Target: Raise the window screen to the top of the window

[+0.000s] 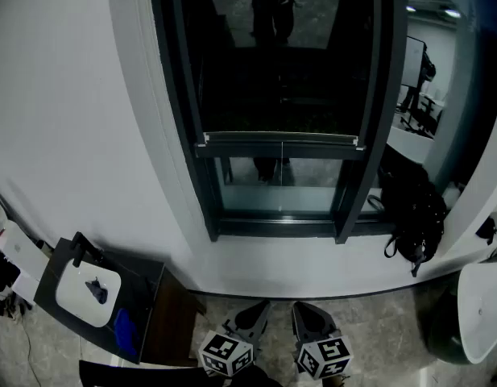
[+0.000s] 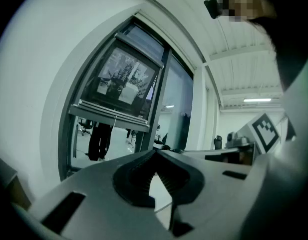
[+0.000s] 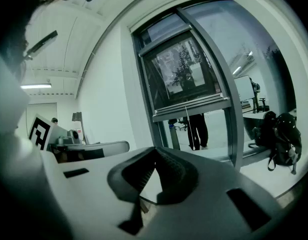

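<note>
Grippers: left gripper and right gripper are both sitting pinched closed on nothing, hanging low and well apart from the window.
Screen: window screen is covering the upper glass, with its bottom rail sitting partway up.
Progress: I'm guessing basically nothing's done, and the whole lift is waiting.

Window ahead of me, window screen in its upper part, backpack on floor right of it, low stand left, left gripper beside right gripper before it.
</note>
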Demonstrator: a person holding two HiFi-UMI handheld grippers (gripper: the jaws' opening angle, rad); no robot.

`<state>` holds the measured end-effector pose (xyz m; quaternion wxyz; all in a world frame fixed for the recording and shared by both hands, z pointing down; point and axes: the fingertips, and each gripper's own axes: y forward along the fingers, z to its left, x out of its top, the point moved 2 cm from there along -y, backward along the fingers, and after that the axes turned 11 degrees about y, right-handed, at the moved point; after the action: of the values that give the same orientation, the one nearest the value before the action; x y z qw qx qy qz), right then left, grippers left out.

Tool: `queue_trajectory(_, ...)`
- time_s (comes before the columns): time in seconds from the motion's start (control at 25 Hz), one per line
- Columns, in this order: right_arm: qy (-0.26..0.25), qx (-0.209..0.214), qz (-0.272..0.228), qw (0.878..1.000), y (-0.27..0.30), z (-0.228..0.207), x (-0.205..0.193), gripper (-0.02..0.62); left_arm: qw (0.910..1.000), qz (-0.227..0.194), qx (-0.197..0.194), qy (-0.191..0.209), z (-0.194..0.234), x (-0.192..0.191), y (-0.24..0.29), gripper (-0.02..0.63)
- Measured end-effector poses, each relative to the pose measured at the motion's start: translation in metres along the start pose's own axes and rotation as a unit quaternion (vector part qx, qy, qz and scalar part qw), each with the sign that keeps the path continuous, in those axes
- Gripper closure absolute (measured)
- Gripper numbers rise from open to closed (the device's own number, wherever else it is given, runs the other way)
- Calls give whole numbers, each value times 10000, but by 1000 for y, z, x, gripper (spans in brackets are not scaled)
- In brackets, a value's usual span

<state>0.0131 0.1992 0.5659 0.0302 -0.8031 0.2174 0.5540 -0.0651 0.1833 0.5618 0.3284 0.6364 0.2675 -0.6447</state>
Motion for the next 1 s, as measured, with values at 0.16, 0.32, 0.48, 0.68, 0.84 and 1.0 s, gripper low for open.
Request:
queue_trajectory(0.16,-22,-22,-112,9999,48,10,7,590,10000,36,-12,25,51,2,8,606)
queue_trajectory(0.32,47,-73,-171,9998,87,17,8,589,9999,94,-50,97,93,0,16,606)
queue_trajectory(0.48,63,-101,-133,9998,112,17,4,589,9999,105,28,-91,126,-7,21,606)
queue_trajectory(0.68,152,-122,-82,9998,125,3,5,589,9987,128,24,-498,146,-19,37,606)
queue_trajectory(0.84,259,-81,0,9996,139,-14,15,589,9978,202,73,-622,156,-25,56,606)
queue_trajectory(1.0,377,79,-28,9993,167,-37,29,589,9975,160,288,-633,176,-25,77,606)
